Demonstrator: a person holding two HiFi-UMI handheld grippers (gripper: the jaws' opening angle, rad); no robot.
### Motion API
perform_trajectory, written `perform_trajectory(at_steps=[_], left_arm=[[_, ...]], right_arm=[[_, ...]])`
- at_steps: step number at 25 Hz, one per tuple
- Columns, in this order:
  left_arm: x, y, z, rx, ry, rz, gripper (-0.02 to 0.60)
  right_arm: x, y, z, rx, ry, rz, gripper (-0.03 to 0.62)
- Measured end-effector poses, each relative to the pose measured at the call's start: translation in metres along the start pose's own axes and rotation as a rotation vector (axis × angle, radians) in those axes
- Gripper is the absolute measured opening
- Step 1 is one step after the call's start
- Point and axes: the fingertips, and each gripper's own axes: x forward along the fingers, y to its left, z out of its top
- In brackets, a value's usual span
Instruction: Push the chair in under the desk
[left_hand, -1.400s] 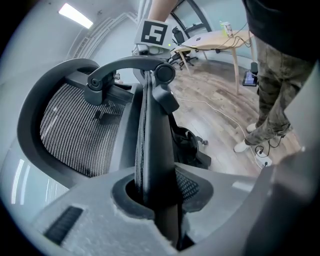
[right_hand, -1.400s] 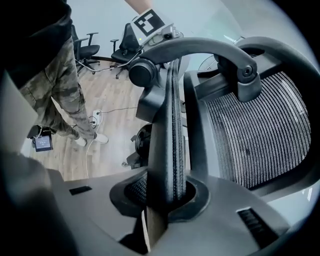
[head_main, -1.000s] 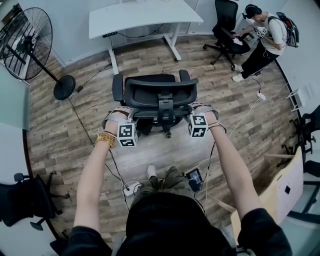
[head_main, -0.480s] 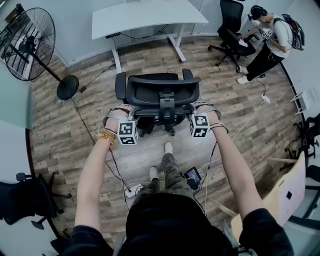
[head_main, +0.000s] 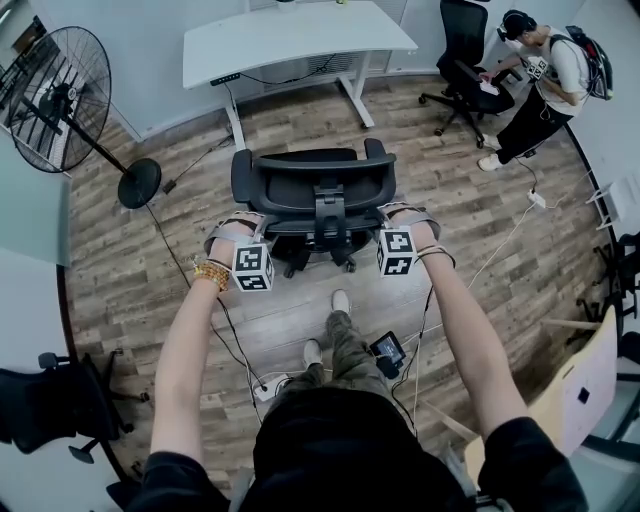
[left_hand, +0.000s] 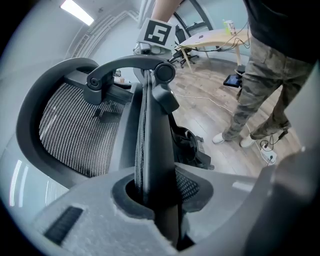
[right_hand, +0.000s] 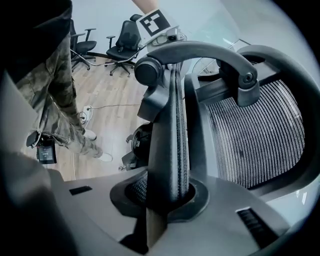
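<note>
A wood-plank floor (head_main: 130, 270) fills the room, with a white table (head_main: 300, 35) against the far wall and a standing fan (head_main: 60, 95) at the far left. The black mesh chair (head_main: 315, 185) stands on the floor on the near side of the table, its back turned to the person and its seat facing the table. It is close to the table but not under it. The left tool (head_main: 248, 222) is clamped on the left edge of the chair's backrest, and its jaws press the frame and mesh between them. The right tool (head_main: 393, 212) grips the right edge of the backrest the same way. At the far right another person (head_main: 545, 85) bends over a second office chair (head_main: 465, 60).
</note>
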Motion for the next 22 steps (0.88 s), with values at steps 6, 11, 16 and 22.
perform_trajectory(at_steps=[6, 11, 16, 22], left_arm=[[0.007, 0.009, -0.005, -0.003, 0.003, -0.010, 0.092], [0.012, 0.017, -0.005, -0.004, 0.007, 0.001, 0.091], [0.018, 0.025, -0.008, -0.003, 0.008, 0.002, 0.091], [0.028, 0.038, -0.014, -0.013, 0.015, 0.003, 0.091]], right_arm=[[0.006, -0.010, -0.004, -0.004, 0.004, -0.011, 0.058], [0.010, -0.019, -0.008, -0.012, 0.000, -0.015, 0.058], [0.016, -0.027, -0.012, -0.012, -0.002, -0.016, 0.058], [0.025, -0.044, -0.017, -0.023, -0.005, -0.017, 0.058]])
